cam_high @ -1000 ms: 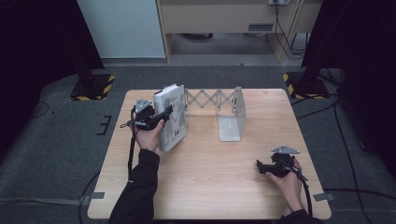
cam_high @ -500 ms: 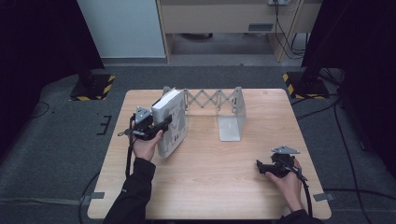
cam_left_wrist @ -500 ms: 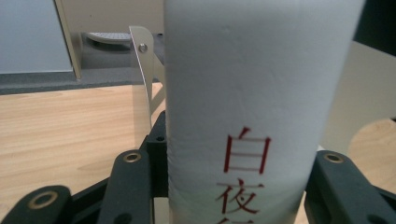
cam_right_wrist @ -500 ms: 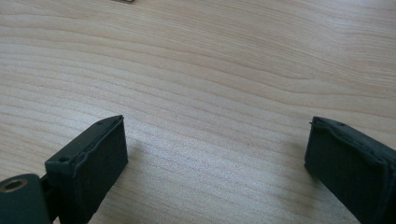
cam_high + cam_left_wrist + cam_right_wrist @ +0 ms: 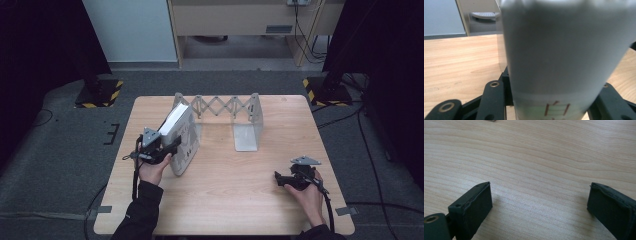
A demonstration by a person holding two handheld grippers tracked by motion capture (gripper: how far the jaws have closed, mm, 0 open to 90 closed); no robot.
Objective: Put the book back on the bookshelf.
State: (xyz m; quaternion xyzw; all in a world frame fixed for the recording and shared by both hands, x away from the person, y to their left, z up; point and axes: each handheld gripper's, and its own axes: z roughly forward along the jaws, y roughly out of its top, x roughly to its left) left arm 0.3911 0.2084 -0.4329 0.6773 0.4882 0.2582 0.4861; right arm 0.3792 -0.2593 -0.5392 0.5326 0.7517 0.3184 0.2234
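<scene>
bare wood (image 5: 235, 190) surrounds wide-open right gripper (image 5: 283, 180); left gripper (image 5: 167, 149) clamps tilted book (image 5: 182, 137).

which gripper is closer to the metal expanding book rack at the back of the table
Left. The left gripper, clamped on a grey-white book, sits just in front of the silver accordion book rack, at its left end. The right gripper rests open near the wooden table's front right, well away from it.
</scene>
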